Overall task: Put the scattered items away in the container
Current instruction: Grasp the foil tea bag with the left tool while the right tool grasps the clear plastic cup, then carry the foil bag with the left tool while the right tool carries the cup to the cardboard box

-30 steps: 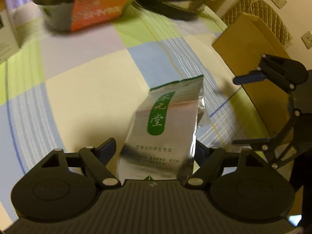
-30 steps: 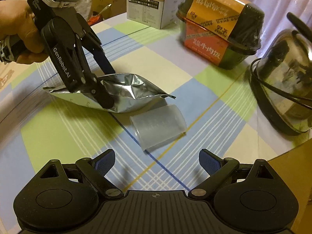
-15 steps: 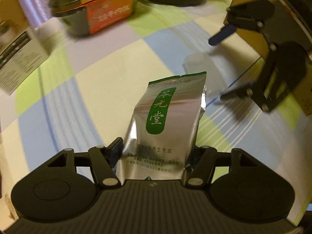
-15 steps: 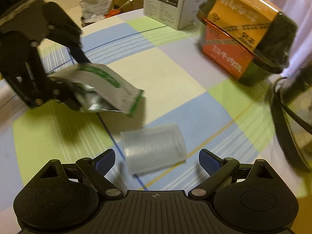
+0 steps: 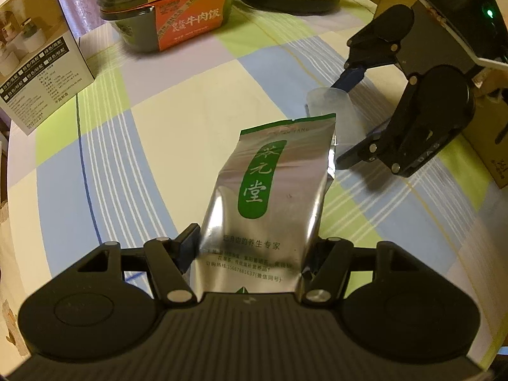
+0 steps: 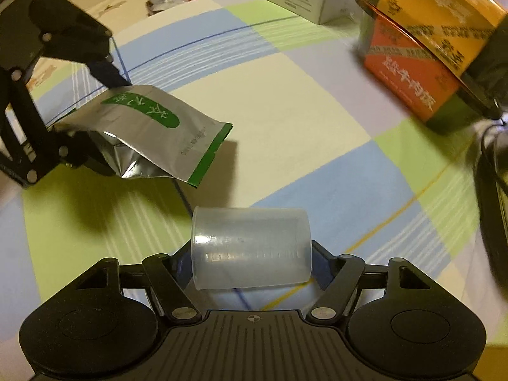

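Note:
A silver tea pouch (image 5: 270,190) with a green label is held off the table by its bottom end, with my left gripper (image 5: 254,241) shut on it. From the right wrist view the pouch (image 6: 152,127) hangs tilted at the left in the left gripper (image 6: 98,117). A translucent plastic cup (image 6: 250,247) lies on its side between the fingers of my right gripper (image 6: 252,254), whose pads touch its two ends. In the left wrist view the right gripper (image 5: 349,117) straddles the cup (image 5: 333,108). A brown cardboard box (image 5: 489,146) stands behind it at the table's right edge.
A checked tablecloth (image 5: 158,127) covers the round table. An orange beef-rice meal tub (image 5: 177,9) and a white carton (image 5: 38,73) stand at the far side. A metal kettle with a black cord (image 6: 492,190) sits to the right of the cup.
My left gripper has lifted the pouch off the table and swung it. The right gripper has moved forward over the cup and drawn its fingers in against it.

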{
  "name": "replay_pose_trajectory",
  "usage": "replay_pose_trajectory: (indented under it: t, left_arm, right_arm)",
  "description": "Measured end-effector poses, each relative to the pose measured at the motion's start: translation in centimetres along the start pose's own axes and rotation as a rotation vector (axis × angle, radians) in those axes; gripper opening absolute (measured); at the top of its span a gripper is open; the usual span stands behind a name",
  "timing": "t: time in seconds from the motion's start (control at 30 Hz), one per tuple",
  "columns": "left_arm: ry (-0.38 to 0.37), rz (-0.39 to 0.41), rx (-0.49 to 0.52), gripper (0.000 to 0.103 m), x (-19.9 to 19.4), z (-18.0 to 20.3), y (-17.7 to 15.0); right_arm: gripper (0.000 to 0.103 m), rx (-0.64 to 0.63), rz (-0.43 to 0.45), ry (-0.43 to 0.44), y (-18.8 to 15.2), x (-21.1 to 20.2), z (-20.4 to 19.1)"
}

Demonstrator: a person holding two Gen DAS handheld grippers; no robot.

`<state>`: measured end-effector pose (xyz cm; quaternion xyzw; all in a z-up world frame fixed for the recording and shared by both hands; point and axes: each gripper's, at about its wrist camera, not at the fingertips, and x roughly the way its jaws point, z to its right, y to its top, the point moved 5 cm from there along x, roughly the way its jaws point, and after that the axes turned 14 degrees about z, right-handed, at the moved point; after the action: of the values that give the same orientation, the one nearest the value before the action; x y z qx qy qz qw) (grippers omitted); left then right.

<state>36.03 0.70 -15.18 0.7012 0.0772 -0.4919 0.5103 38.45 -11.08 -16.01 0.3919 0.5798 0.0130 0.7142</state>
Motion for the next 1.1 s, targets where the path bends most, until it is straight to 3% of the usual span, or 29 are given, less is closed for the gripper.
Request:
replay_pose_trajectory:
  t: [0.23, 0.43, 0.6, 0.83, 1.1]
  left_arm:
    - [-0.031, 0.004, 0.042, 0.061, -2.1, 4.6, -2.0]
    - [-0.032, -0.005, 0.071, 0.061, -4.3, 9.5, -4.4]
    - [-0.009, -0.011, 0.027, 0.061, -5.5, 12.1, -6.1]
    - [0.05, -0.026, -0.039, 0.061, -6.8, 14.6, -7.2]
    - [0.114, -0.034, -0.135, 0.061, -7.5, 17.2, -8.6]
  right_arm:
    - [0.074, 0.121, 0.01, -0.098, -2.1, -4.4, -4.2]
    - [0.074, 0.291, 0.023, -0.184, -6.5, -8.9, -9.1]
    - [0.074, 0.403, 0.026, -0.221, -10.2, -11.5, -12.1]
    - [0.074, 0.492, 0.033, -0.275, -13.1, -13.5, -13.4]
    - [0.074, 0.547, 0.024, -0.302, -15.5, -13.2, -14.8]
